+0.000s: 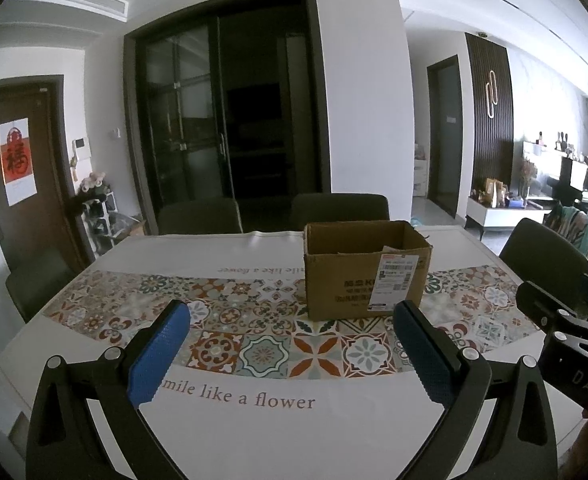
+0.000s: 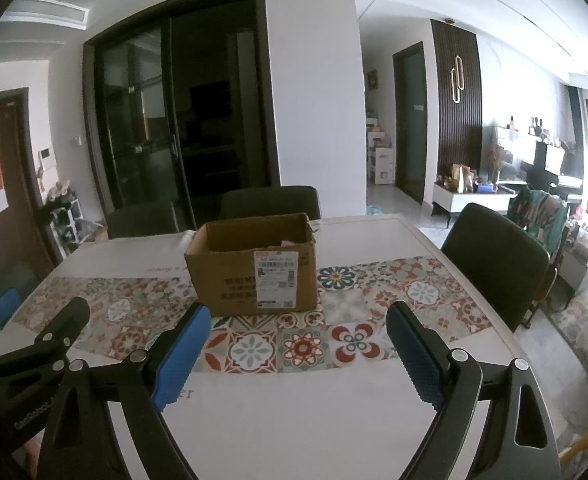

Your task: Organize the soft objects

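Left tongs (image 1: 292, 354) hover with blue pads spread apart, empty. At twelve o'clock, an open cardboard box (image 1: 364, 270) sits on the bench (image 1: 274, 432). Right tongs (image 2: 298, 350) likewise gape, empty. No soft objects are visible; the sorting looks either finished or unstarted.

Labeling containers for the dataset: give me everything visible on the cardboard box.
The cardboard box is plain brown corrugated card, open-topped, standing upright on the tiled-pattern band of the tablecloth. A white shipping label with barcodes sits on its near face, folding over the top edge, beside dark printed characters. Something pale shows just inside the rim; what it is cannot be told. Neither claw touches it: left claw and right claw are both open, short of it.
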### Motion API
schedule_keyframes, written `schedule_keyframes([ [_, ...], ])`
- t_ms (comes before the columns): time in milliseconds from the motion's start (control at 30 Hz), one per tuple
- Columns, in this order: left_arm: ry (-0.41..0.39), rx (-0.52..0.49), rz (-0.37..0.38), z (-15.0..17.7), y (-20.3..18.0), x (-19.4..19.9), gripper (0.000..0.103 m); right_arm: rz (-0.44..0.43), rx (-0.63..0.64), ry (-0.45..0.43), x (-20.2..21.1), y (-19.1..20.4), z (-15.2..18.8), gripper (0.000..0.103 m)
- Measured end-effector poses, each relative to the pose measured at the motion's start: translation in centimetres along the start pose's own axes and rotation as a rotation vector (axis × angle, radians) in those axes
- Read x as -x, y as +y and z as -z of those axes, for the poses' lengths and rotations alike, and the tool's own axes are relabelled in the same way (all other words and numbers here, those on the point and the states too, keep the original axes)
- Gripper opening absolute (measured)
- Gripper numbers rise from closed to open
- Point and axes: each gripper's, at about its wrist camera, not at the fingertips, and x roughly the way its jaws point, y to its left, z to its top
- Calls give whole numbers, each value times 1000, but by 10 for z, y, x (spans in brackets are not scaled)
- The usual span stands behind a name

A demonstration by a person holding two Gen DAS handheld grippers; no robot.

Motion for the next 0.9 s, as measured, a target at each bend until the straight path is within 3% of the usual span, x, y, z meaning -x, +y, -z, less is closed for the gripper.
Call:
schedule_keyframes([
  [900, -4, 3, 6, 4, -2, 7, 103, -13, -13, 9, 7, 1, 4, 91],
])
